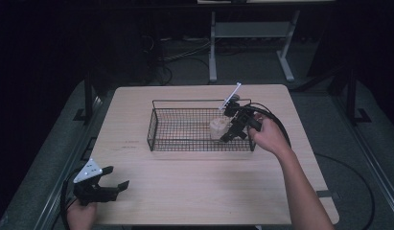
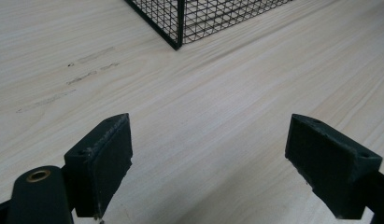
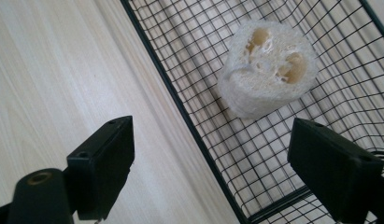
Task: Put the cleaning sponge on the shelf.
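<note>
In the left gripper view the black wire-mesh basket (image 2: pixel 199 18) runs off the top edge, and in the high view the right black two-jaw gripper (image 1: pixel 233 130) partly hides its right end.

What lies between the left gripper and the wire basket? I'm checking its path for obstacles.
Bare wooden table, faintly smudged, separates the left gripper from the wire basket in the left gripper view.

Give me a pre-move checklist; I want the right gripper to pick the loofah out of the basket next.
1. Right gripper open: ok.
2. Loofah inside the basket: ok.
3. Loofah between the jaws: not ok, it lies ahead of them.
4. Jaws clear of the basket rim: not ok, the rim runs between them.
5. Left gripper out of the way, near the table's front left corner: ok.
</note>
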### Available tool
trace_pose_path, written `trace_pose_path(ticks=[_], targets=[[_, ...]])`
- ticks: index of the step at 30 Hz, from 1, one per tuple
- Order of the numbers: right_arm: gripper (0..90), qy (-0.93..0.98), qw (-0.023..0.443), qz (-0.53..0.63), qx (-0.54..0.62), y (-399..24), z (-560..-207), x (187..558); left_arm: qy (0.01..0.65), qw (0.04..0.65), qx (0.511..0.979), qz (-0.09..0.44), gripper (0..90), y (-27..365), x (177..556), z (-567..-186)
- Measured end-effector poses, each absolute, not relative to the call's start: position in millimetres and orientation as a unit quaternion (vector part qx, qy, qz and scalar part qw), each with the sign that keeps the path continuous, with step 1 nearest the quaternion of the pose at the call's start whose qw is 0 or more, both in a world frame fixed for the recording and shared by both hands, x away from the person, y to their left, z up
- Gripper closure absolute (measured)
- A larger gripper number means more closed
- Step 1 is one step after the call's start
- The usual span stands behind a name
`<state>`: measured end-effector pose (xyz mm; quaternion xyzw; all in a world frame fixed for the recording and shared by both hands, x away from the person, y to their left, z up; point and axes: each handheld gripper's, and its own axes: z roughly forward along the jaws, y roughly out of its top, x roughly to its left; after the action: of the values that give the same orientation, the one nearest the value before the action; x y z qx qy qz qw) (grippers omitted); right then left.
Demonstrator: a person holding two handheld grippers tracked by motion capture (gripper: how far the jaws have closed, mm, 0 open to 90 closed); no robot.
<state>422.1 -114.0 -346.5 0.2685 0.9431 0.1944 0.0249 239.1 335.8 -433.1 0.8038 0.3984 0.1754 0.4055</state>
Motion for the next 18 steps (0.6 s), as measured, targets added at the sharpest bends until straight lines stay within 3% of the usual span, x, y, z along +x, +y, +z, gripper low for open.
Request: trace_pose_path(ticks=[18], targets=[[14.5, 0.947, 0.034, 0.208, 0.241, -120.6, -344.5, 394.1, 0.396, 0.405, 0.805, 0.175, 13.7, 333.8, 239.6, -433.1]])
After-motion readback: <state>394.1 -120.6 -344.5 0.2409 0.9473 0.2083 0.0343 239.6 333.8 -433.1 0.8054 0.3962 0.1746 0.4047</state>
